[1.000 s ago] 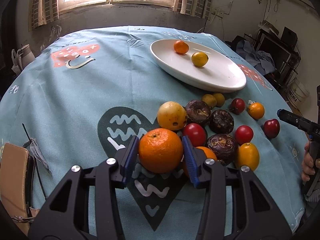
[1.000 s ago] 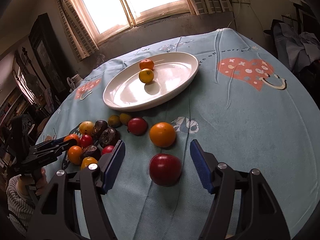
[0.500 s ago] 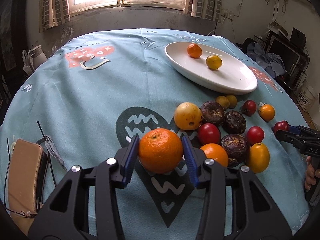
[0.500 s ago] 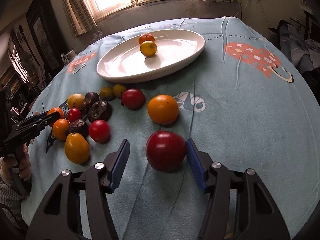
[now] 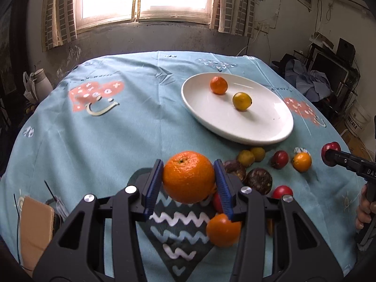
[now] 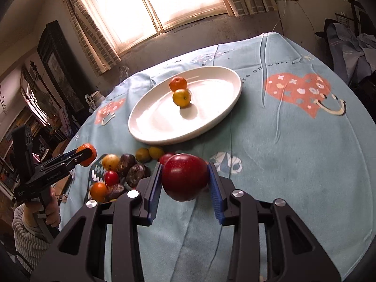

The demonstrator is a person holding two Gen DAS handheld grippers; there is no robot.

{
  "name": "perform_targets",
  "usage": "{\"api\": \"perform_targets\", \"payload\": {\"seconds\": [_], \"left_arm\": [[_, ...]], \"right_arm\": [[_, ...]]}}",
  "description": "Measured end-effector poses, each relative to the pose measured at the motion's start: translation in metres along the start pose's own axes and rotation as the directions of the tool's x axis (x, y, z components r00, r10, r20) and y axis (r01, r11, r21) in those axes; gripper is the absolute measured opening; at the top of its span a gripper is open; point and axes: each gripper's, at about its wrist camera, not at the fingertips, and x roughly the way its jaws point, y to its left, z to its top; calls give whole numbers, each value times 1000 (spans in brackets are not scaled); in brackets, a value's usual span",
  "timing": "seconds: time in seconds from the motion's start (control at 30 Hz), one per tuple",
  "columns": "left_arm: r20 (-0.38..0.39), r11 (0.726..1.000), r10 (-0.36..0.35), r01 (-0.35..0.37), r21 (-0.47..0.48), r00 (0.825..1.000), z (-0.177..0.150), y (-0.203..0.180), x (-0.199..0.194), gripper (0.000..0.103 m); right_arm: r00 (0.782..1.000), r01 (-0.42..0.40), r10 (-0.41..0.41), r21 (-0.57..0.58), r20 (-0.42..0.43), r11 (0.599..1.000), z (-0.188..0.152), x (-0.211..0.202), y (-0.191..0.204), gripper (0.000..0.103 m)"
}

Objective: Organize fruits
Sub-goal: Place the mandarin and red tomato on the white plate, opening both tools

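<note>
Your left gripper (image 5: 189, 178) clamps a large orange (image 5: 188, 176) between its blue pads, lifted above the table (image 5: 94, 138) over the loose fruit pile (image 5: 256, 176) near the front edge. Your right gripper (image 6: 185, 181) pinches a dark red apple (image 6: 185, 177), raised clear of the cloth. Only the right view shows your left hand (image 6: 50, 211) on its handle. Mid-table, the white plate (image 5: 265, 127) holds a tangerine (image 5: 218, 85) and a yellow fruit (image 5: 242, 101).

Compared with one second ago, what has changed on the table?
The right gripper closed on the red fruit and lifted it. The left gripper, already gripping the big orange, raised it. The white plate keeps its two fruits.
</note>
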Motion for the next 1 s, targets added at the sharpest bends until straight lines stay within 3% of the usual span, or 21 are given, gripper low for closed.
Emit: {"api": "perform_targets", "payload": {"seconds": [0.17, 0.37, 0.47, 0.6, 0.73, 0.87, 1.0], "left_arm": [[-8, 999, -45, 45, 25, 999, 43, -35, 36, 45], [-46, 998, -53, 54, 19, 998, 51, -48, 83, 49], [-29, 998, -62, 63, 12, 998, 51, -47, 84, 58], [-6, 998, -55, 55, 21, 998, 49, -42, 70, 61], [28, 1000, -3, 2, 18, 1000, 29, -24, 38, 63], [-10, 1000, 7, -7, -30, 1000, -16, 0, 14, 63], [-21, 1000, 22, -22, 5, 1000, -47, -1, -6, 63]], "right_arm": [[1000, 16, -16, -8, 2, 1000, 48, 36, 12, 38], [999, 26, -25, 11, -38, 1000, 55, 86, 6, 39], [1000, 18, -18, 4, -3, 1000, 56, 79, 4, 64], [998, 6, -5, -13, 65, 1000, 59, 55, 8, 64], [998, -18, 19, -9, 65, 1000, 44, 32, 7, 64], [998, -21, 20, 16, 58, 1000, 15, 16, 0, 66], [999, -3, 1, 64, 34, 998, -3, 11, -10, 66]]}}
